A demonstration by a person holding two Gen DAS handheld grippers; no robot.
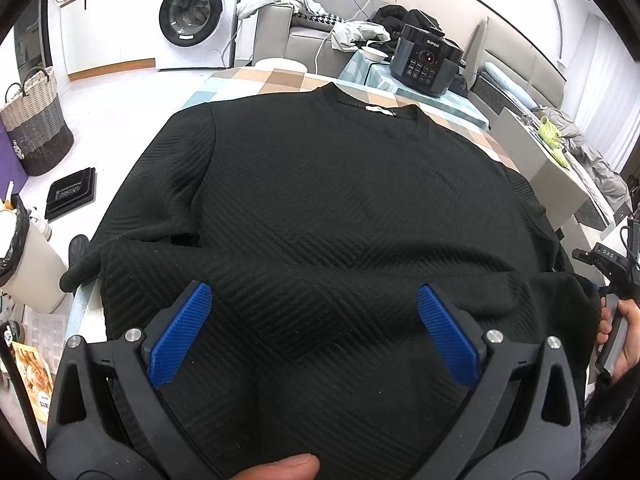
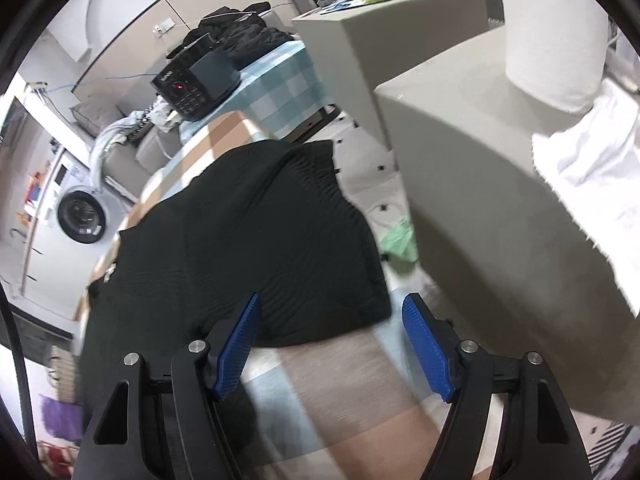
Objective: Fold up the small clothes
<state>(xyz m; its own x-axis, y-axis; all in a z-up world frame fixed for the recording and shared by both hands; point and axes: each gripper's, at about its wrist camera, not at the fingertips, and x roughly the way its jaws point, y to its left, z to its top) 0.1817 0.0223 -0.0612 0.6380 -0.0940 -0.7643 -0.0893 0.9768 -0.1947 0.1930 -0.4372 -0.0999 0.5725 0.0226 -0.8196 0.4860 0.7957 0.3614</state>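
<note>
A black ribbed sweater point(image 1: 340, 208) lies flat on a checked tablecloth point(image 1: 256, 80), collar at the far end. Its left sleeve point(image 1: 176, 184) is folded in over the body. My left gripper point(image 1: 314, 300) is open, with blue pads point(image 1: 180, 332) spread over the sweater's near hem. In the right wrist view the sweater point(image 2: 256, 240) lies ahead and to the left, its right sleeve end near the table edge. My right gripper point(image 2: 332, 316) is open and empty, over the tablecloth point(image 2: 340, 392) just beside the sweater's edge. The right gripper also shows at the left wrist view's right edge point(image 1: 616, 272).
A black rice cooker point(image 1: 426, 60) stands at the table's far end. A grey box-shaped unit point(image 2: 480, 184) stands close on the right. A woven basket point(image 1: 34, 124), a black tray point(image 1: 72, 192) and a lined bin point(image 1: 20, 248) are on the floor at left. A washing machine point(image 1: 196, 12) is behind.
</note>
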